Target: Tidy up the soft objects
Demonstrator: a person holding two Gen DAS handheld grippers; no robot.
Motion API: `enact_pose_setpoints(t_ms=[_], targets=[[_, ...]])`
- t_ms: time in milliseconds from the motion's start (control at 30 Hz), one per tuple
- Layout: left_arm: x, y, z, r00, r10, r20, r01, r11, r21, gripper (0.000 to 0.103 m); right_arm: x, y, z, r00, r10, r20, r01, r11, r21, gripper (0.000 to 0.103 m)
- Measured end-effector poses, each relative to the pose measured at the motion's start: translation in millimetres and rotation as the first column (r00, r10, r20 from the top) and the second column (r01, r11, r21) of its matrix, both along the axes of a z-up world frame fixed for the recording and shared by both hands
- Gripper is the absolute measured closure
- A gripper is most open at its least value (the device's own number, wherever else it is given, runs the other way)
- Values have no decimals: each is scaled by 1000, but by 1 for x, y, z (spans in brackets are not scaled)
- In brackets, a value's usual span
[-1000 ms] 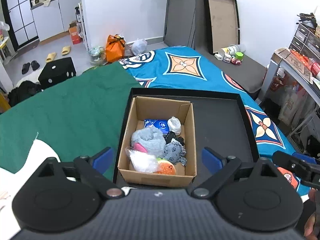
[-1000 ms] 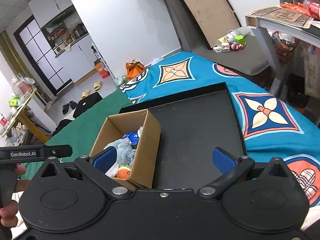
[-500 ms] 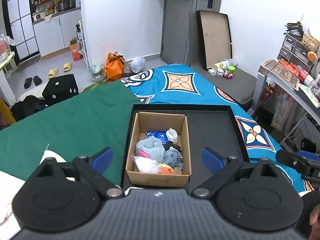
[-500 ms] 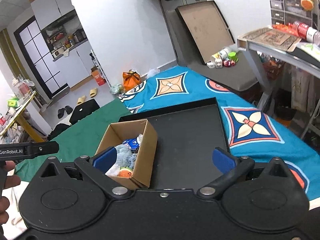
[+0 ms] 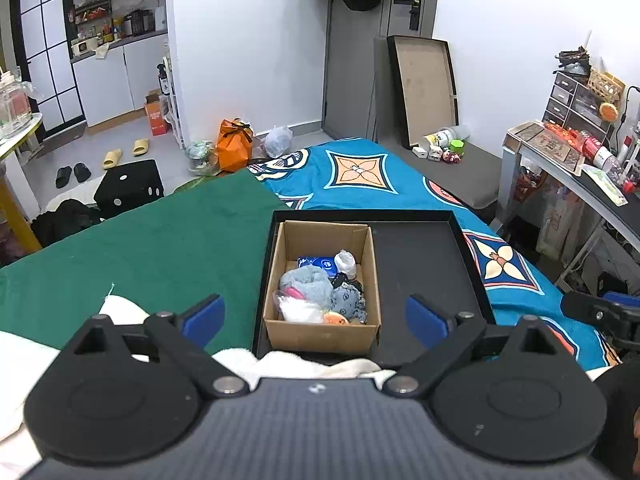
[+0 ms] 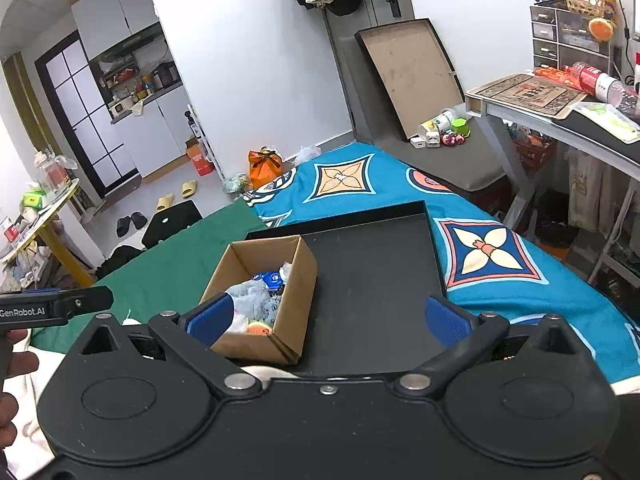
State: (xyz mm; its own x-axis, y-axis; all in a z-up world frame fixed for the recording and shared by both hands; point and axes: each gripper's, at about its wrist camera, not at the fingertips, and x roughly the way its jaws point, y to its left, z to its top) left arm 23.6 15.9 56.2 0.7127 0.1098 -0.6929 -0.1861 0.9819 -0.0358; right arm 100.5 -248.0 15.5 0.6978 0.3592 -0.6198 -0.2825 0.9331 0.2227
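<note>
Both wide open and empty: left hand-held gripper (image 5: 312, 316), right hand-held gripper (image 6: 326, 318). Soft toys (image 5: 320, 294) in box (image 5: 324, 336) on tray (image 5: 424, 264). Right view alone shows a hand (image 6: 12, 364).

Bed (image 5: 168, 248) with green cover, blue patterned blanket (image 5: 360, 176) at 1 o'clock; black tray (image 5: 424, 264) lies on top.

Brown cardboard box (image 5: 322, 334) in black tray (image 5: 424, 264); green cloth (image 5: 160, 248); blue flower-patterned blanket (image 5: 360, 176).
</note>
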Motion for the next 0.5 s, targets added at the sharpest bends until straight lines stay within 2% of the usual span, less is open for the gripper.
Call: enact_pose_setpoints(t_ms=[500], targets=[[-44, -10, 0, 999, -15, 32, 15, 1000, 5, 6, -47, 2, 3, 1000, 8, 22, -7, 999, -33, 0]])
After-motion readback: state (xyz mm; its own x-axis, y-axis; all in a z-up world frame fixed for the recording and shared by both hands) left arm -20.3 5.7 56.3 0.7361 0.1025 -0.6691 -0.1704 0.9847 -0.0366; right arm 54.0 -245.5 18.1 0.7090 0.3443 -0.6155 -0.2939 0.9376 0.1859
